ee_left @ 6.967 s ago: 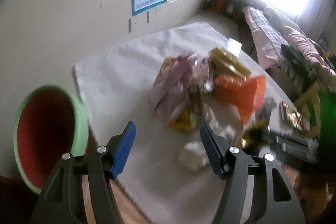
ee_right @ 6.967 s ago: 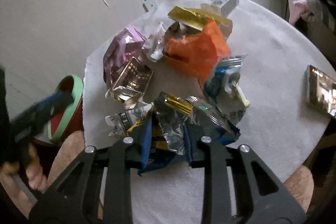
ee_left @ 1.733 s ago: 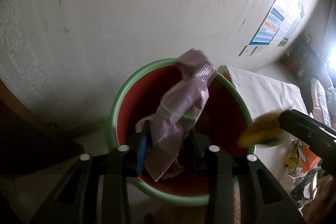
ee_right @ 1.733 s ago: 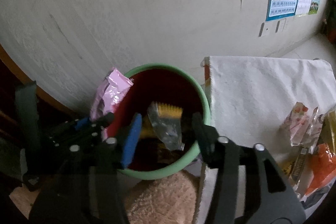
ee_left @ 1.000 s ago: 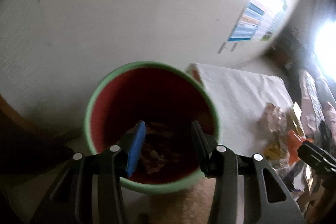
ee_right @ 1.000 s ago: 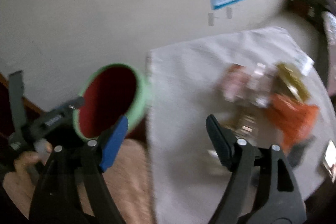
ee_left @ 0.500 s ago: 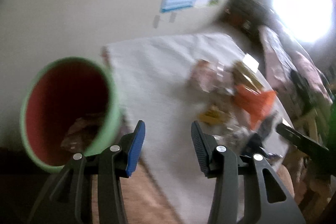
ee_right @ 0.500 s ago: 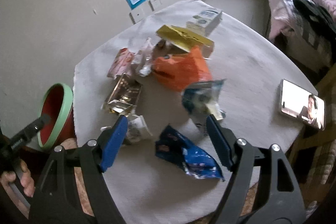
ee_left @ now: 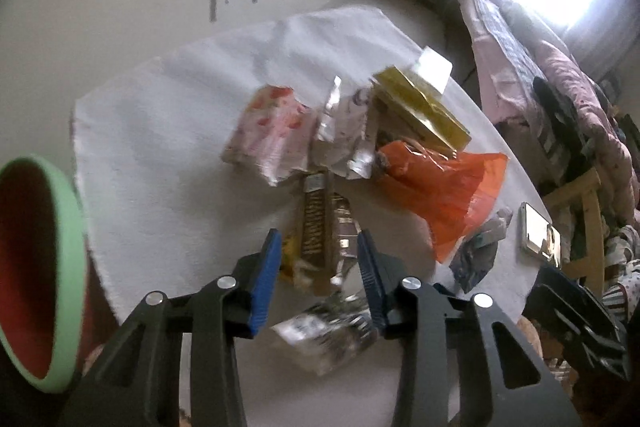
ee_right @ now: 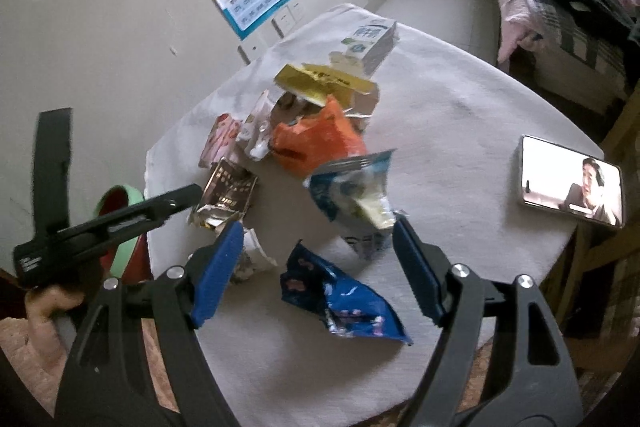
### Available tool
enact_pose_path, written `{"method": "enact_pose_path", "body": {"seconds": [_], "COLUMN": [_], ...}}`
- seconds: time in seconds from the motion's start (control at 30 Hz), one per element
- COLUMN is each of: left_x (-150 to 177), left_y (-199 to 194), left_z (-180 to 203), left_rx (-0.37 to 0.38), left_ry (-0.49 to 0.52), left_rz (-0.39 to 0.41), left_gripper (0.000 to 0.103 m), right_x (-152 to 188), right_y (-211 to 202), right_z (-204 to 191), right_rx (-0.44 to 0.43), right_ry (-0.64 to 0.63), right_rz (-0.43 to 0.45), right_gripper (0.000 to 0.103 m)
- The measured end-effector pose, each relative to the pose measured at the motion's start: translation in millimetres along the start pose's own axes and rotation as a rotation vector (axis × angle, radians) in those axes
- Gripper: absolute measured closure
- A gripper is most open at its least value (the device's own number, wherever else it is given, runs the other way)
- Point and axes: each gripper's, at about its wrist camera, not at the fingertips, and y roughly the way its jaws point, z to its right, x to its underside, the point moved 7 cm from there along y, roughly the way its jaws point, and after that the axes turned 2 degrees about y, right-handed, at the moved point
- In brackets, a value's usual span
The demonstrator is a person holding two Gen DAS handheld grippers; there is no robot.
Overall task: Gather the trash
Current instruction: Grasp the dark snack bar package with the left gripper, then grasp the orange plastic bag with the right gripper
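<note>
The trash left on the counter (ee_right: pixel 460 115) is all empty snack packaging: thin foil and plastic, very light, crinkly and slippery, likely to fold or slide when pinched, so each piece is best taken by a raised crumpled edge or a sealed end seam. The left gripper (ee_left: pixel 318 267) hangs over the near left of the pile with a brown-and-gold wrapper (ee_left: pixel 318 227) lying between its fingers, which stand fairly narrow and empty and have just been closing; its crumpled near end looks the easiest grip. The right gripper (ee_right: pixel 318 267), fingers wide and empty, is above a dark blue wrapper (ee_right: pixel 344 301) at the near edge, whose puffed middle offers a hold; a light blue packet (ee_right: pixel 354 197) lies just beyond. Compared with a second ago, both grippers are over the pile rather than at the green bin (ee_left: pixel 40 267), which now sits at the far left edge, off the counter.
</note>
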Motion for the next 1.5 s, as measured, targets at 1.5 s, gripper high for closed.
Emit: {"method": "enact_pose_path", "body": {"seconds": [1.5], "left_x": [26.0], "left_y": [-116.9], "left_z": [-48.8], "left_rx": [-0.130], "left_ry": [-0.072], "left_rz": [0.255], "left_gripper": [0.082], "right_x": [-66.1], "right_y": [70.9], "right_z": [5.3], "right_rx": [0.058], "right_ry": [-0.112], "right_rz": [-0.088], "right_gripper": [0.028]}}
